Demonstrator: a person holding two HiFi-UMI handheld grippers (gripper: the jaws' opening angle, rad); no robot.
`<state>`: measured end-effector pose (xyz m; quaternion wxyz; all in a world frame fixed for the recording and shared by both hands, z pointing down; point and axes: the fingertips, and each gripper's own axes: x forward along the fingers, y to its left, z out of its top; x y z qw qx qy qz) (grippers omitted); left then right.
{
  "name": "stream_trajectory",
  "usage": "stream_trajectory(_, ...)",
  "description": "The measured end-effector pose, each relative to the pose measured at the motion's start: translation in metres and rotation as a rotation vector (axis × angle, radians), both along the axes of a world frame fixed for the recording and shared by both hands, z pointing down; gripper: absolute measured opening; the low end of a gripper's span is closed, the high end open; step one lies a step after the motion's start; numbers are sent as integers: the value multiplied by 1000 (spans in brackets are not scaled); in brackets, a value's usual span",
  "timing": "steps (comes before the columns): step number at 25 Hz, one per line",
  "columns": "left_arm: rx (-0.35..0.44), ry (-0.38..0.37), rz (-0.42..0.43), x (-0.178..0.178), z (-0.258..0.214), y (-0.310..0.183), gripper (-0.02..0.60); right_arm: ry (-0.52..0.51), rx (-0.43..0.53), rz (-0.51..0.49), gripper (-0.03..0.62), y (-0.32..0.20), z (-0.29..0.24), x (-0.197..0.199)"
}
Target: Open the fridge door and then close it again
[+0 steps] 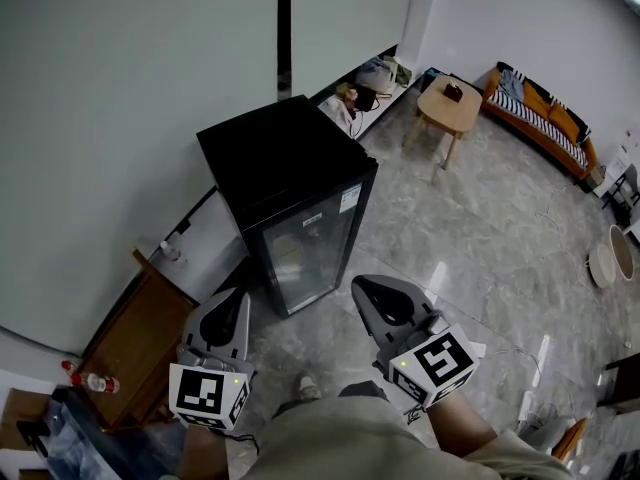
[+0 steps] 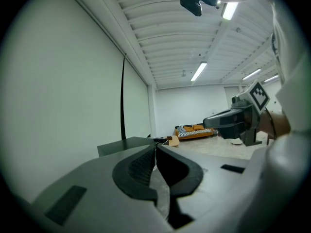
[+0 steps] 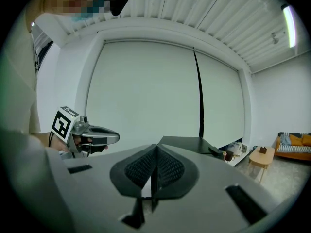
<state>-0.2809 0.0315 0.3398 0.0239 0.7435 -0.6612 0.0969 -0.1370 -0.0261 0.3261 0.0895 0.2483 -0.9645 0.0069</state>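
Fridges: I count one black fridge [image 1: 285, 158], and it has one glass door [image 1: 300, 253].
Grippers: I count two, the left gripper [image 1: 238, 300] and the right gripper [image 1: 363, 288]. Each one carries one marker cube.
Furniture: one low wooden table [image 1: 448, 108], one orange sofa [image 1: 545, 118] and one brown wooden cabinet [image 1: 135, 333].
Small things: one dark box [image 1: 453, 92] stands on the table. One bottle with a red cap [image 1: 92, 380] lies low at the left, near the cabinet.
Place of the fridge: it stands on the grey tiled floor [image 1: 470, 228], with its back near the pale wall [image 1: 120, 118]. The cabinet is near it on my left. The table and the sofa are well apart from it, further to the right.
Long axis of the fridge: it is vertical, and the fridge stands upright.
Facing of the fridge: the glass door looks toward me, which is toward the lower right in the head view. The door lies flush against the body, so it is closed.
Left fingers [image 2: 141, 166]: they are pressed together at the tips, and I see nothing between them.
Right fingers [image 3: 170, 169]: they are also fully together and hold nothing.
Contact: both grippers point toward the fridge, side by side, and neither touches it. The left one is in front of the lower left corner of the door, and the right one is just to the right of the door.
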Motion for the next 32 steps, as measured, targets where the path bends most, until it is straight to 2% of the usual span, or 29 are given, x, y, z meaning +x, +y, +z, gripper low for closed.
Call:
stream_trajectory(8,-3,26,-3,-14,4,-16,11,18,-12,9,-3,-21,2,-10)
stream_trajectory(15,35,68,-77,-28,-3,-29,12,36,-35,-56,-3,-38,9,-23)
stream_trajectory(19,-11,61,-3,-17,6,-38,14,41,-50,-93,-3,-47,15,-28)
stream_trajectory(27,-50,65,11,-13,12,-56,80,45,-64,-167,-3,-59,20,-37)
stream_trajectory(32,-28,63,10,-14,7,-72,139,43,-67,-187,-3,-70,21,-36)
